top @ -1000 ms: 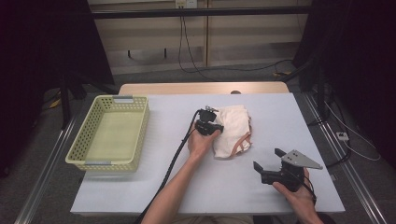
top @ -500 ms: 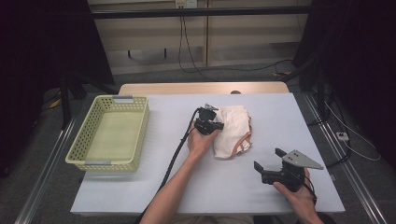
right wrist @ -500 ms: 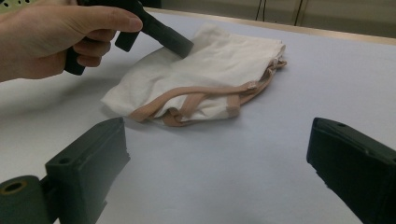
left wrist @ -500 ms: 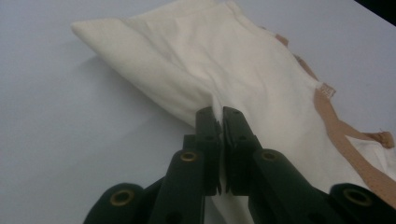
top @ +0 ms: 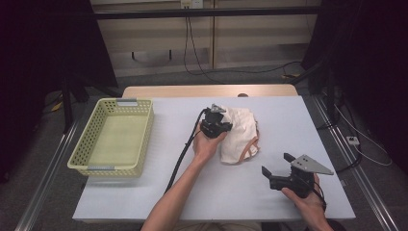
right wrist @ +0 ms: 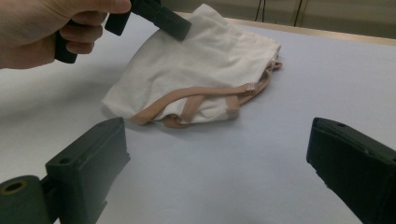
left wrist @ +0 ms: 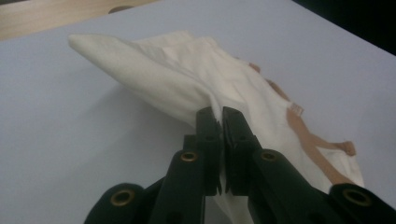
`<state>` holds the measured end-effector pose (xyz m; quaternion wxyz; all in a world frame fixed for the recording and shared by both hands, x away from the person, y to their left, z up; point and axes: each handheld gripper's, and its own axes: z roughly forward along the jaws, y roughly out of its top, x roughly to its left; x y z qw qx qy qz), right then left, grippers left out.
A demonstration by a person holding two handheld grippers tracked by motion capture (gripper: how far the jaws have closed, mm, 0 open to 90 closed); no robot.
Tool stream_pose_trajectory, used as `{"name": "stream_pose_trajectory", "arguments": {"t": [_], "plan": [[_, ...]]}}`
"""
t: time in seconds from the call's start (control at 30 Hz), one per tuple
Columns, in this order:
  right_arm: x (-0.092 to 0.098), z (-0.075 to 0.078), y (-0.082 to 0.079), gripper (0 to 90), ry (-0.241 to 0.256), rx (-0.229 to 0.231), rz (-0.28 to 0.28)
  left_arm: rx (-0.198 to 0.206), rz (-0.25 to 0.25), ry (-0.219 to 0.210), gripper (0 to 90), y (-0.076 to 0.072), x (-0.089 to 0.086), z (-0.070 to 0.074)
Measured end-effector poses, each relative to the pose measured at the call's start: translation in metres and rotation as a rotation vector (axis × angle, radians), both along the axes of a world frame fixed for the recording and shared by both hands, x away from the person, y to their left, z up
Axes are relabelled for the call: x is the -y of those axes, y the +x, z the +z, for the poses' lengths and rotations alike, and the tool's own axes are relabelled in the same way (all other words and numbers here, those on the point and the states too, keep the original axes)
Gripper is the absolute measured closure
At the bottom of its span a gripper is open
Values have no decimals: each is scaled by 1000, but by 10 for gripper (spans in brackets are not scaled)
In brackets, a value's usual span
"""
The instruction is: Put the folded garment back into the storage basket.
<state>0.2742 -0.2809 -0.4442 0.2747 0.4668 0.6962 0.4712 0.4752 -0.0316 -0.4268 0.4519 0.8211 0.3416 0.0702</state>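
Pinching cloth (left wrist: 187,79) mid-frame, left tongs (left wrist: 219,116) clamped to lift it — right tongs (top: 280,164) wide apart, nothing held, lower right.

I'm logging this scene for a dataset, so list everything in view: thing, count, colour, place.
cloth garment: one, cream with tan straps, crumpled at table centre
basket: one, pale yellow-green, left side of table
table: one, white top with a wooden far edge
cupboards: beige, behind the table, cables on the floor
left gripper: one, black, jaws shut on the garment's edge
right gripper: one, black with grey plate, jaws open, above the table's near right
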Motion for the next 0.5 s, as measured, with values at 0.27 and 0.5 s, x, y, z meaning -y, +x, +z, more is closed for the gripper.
{"name": "stream_pose_trajectory", "arguments": {"t": [0.27, 0.5], "plan": [[-1, 0, 1, 55, -2, -1, 3, 44, -15, 12, 869, -5, -3, 14], [0, 0, 1, 55, 0, -2, -1, 83, -19, 16, 870, -8, -8, 26]]}}
